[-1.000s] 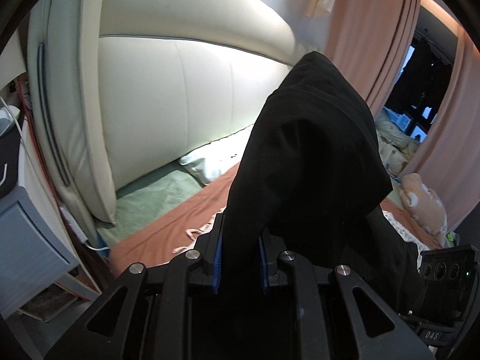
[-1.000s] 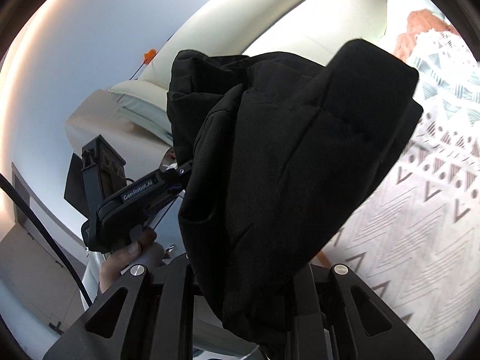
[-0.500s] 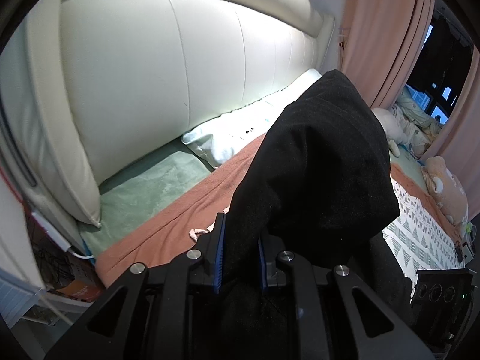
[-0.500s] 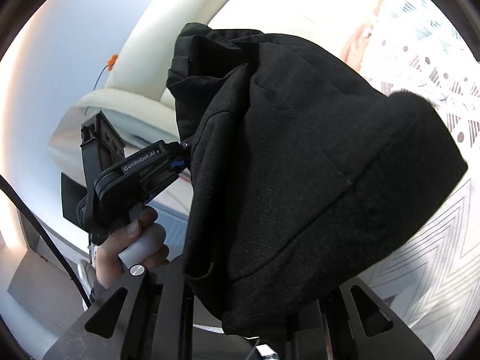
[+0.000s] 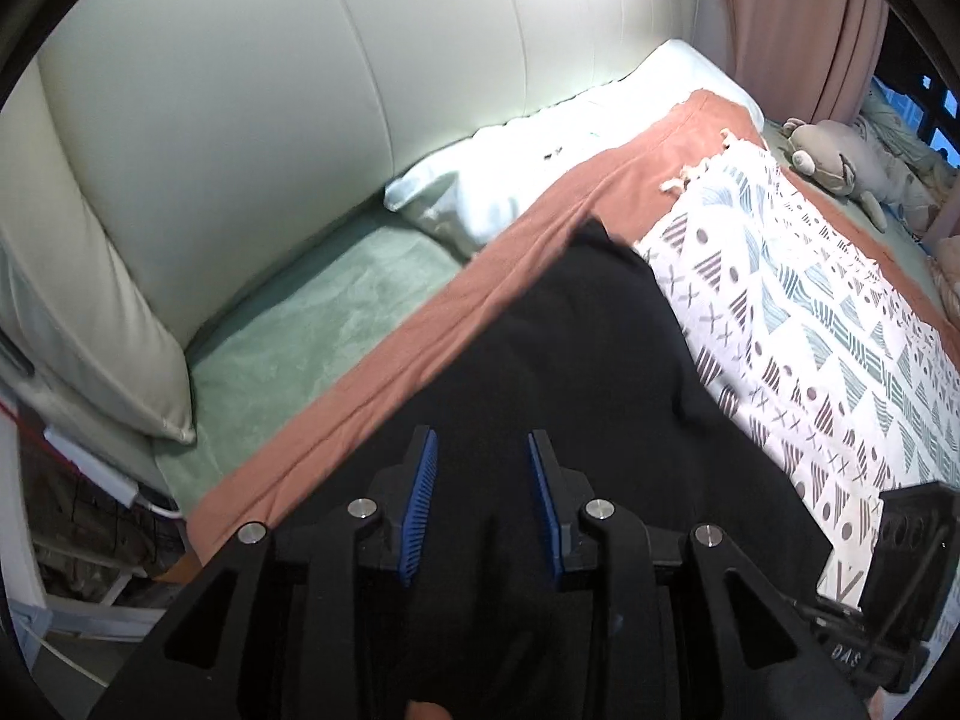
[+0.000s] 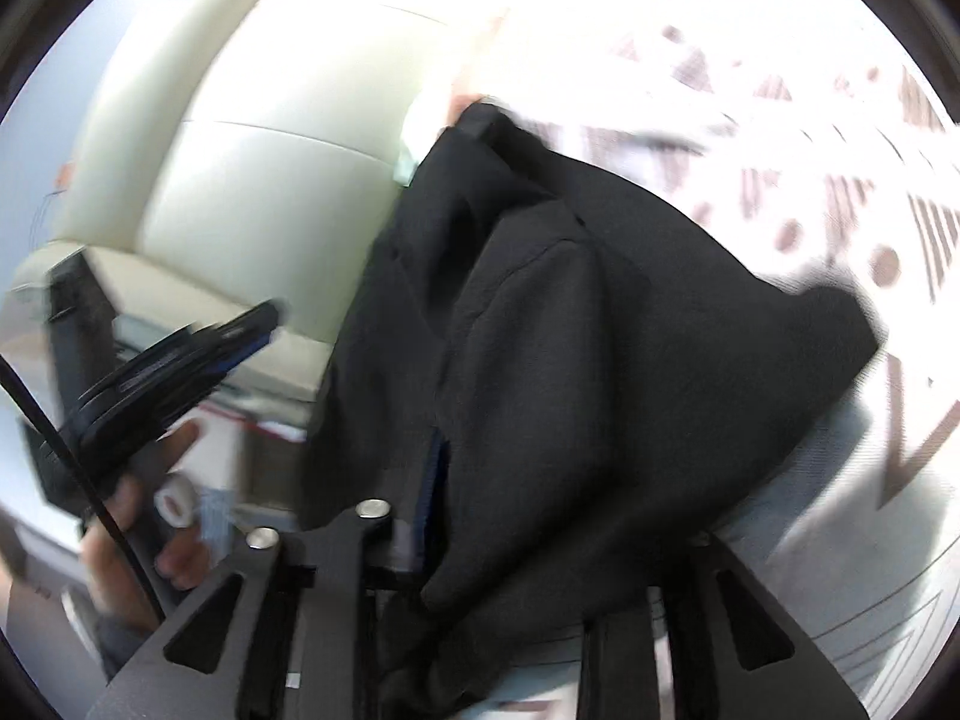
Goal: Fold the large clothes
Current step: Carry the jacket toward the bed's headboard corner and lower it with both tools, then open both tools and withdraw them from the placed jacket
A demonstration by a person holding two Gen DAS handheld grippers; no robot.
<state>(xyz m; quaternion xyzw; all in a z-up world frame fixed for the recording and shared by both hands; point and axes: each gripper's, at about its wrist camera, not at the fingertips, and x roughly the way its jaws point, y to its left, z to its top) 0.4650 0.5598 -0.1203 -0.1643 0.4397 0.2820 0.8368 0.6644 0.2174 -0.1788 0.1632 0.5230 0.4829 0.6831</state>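
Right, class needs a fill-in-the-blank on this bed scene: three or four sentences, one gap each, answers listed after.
1. The garment being folded on the bed is ____ in colour.
2. The pads on the left tongs are ____ in colour.
3. Beyond the garment, the white blanket bears a pattern of ____ shapes.
4. Near the curtain, a stuffed ____ lies on the bed.

Missing words: black; blue; geometric; toy
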